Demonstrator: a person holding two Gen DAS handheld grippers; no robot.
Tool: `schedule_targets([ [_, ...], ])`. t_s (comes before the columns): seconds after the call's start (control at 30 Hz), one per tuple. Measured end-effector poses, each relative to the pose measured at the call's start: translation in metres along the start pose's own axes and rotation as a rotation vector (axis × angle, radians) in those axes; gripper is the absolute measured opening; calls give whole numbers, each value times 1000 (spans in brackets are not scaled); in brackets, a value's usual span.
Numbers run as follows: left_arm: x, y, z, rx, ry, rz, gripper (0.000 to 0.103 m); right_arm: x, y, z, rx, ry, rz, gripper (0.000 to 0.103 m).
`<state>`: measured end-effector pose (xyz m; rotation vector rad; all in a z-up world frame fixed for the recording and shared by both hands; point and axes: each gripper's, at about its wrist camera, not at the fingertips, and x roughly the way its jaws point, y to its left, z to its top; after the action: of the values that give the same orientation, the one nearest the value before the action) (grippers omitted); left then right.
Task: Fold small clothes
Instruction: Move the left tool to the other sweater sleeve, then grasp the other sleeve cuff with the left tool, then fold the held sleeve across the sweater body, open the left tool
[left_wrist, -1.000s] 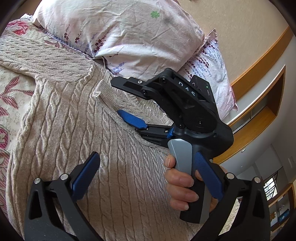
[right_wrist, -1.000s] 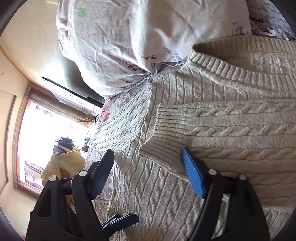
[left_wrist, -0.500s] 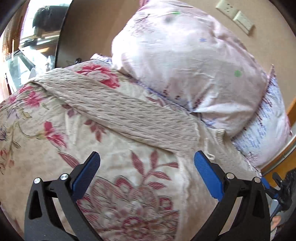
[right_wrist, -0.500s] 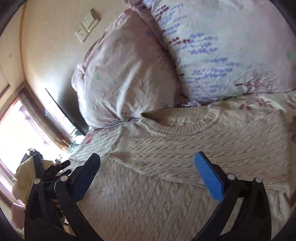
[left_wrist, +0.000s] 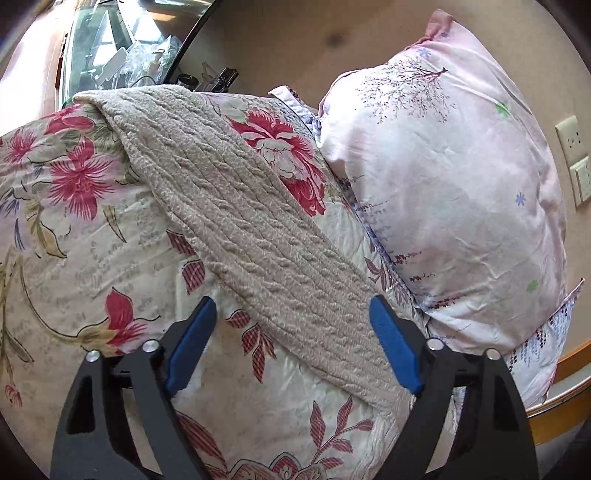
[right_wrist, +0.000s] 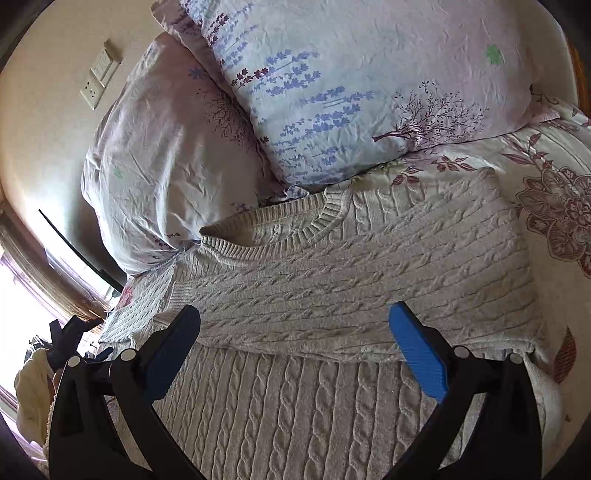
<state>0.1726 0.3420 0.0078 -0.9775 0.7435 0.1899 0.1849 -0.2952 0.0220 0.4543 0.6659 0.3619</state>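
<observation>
A beige cable-knit sweater (right_wrist: 332, 406) lies flat on the bed, collar (right_wrist: 280, 236) toward the pillows. One sleeve (right_wrist: 369, 288) is folded across its chest. My right gripper (right_wrist: 295, 314) hovers open above that folded sleeve with nothing between its pads. The other sleeve (left_wrist: 240, 221) stretches out diagonally over the floral bedspread. My left gripper (left_wrist: 291, 306) is low over this sleeve near the shoulder end. Its jaws are closing, and the sleeve runs between them beside the right pad, but the pads do not press on it. The left gripper (right_wrist: 70, 332) shows dark at the right view's left edge.
Two floral pillows (right_wrist: 351, 92) (right_wrist: 166, 166) lean on the wall behind the collar; the pink one (left_wrist: 443, 184) borders the outstretched sleeve. The flowered bedspread (left_wrist: 74, 240) lies around the sweater. A cluttered surface (left_wrist: 147, 55) sits past the sleeve's cuff. Wall sockets (left_wrist: 572, 158) are on the wall.
The left view swung from the sweater's body to the outstretched sleeve, came closer, and its jaws narrowed. The right gripper backed off the folded sleeve's cuff and its jaws widened.
</observation>
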Motion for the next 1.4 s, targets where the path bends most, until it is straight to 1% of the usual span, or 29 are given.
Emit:
schedule_targets([
  [0.03,4,4,3,-29,17,-25,58,0,-1,0,6,5,6,102],
  [0.07,7,8,6,-62,27,-46,53,1,-2,0,12,11,7,102],
  [0.13,11,16,9,-113,25,-70,40,4,-2,-1,17,28,8,102],
  [0.2,12,23,12,-161,18,-86,36,6,0,-2,11,42,10,102],
  [0.23,12,26,13,-186,15,-96,31,6,1,-2,5,45,11,102],
  [0.3,12,28,13,-205,12,-91,26,6,5,-4,-12,48,11,102],
  [0.37,12,24,14,-187,4,-64,15,6,9,-5,-28,50,13,102],
  [0.4,11,21,15,-175,-2,-63,8,6,11,-6,-33,51,15,102],
  [0.47,7,10,16,-148,-24,-90,8,6,13,-7,-43,52,18,102],
  [0.53,-1,-10,16,-87,-45,-130,8,5,15,-7,-53,46,19,102],
  [0.6,-7,-38,10,-6,-48,-197,7,3,17,-8,-63,38,18,102],
  [0.67,-14,-72,-3,92,-44,-263,7,2,18,-7,-69,31,14,102],
  [0.8,-16,-144,-50,311,-7,-373,7,-1,17,-6,-74,11,-3,102],
  [0.9,-5,-190,-97,460,57,-434,8,-4,16,-4,-78,-9,-16,102],
  [0.97,10,-212,-130,541,121,-443,8,-5,15,-3,-78,-18,-25,102],
  [1.0,20,-218,-145,571,155,-430,8,-5,13,-3,-76,-20,-27,102],
  [1.07,44,-224,-172,614,229,-376,8,-5,10,-2,-69,-20,-27,102],
  [1.17,76,-215,-201,648,321,-281,9,-6,8,-1,-62,-19,-24,102],
  [1.2,81,-211,-207,656,336,-247,14,-6,8,-1,-61,-20,-22,102],
  [1.23,85,-207,-212,661,344,-215,26,-6,8,-1,-61,-21,-21,102],
  [1.27,86,-202,-215,659,353,-201,32,-7,8,-1,-62,-23,-20,102],
  [1.3,84,-195,-214,649,362,-213,40,-7,8,-1,-64,-24,-20,102],
  [1.33,80,-192,-213,640,367,-227,51,-8,8,-1,-64,-25,-20,102],
  [1.37,75,-190,-211,634,366,-239,59,-9,8,-2,-62,-28,-21,102],
  [1.4,67,-186,-206,624,358,-258,73,-10,8,-2,-60,-30,-21,102],
])
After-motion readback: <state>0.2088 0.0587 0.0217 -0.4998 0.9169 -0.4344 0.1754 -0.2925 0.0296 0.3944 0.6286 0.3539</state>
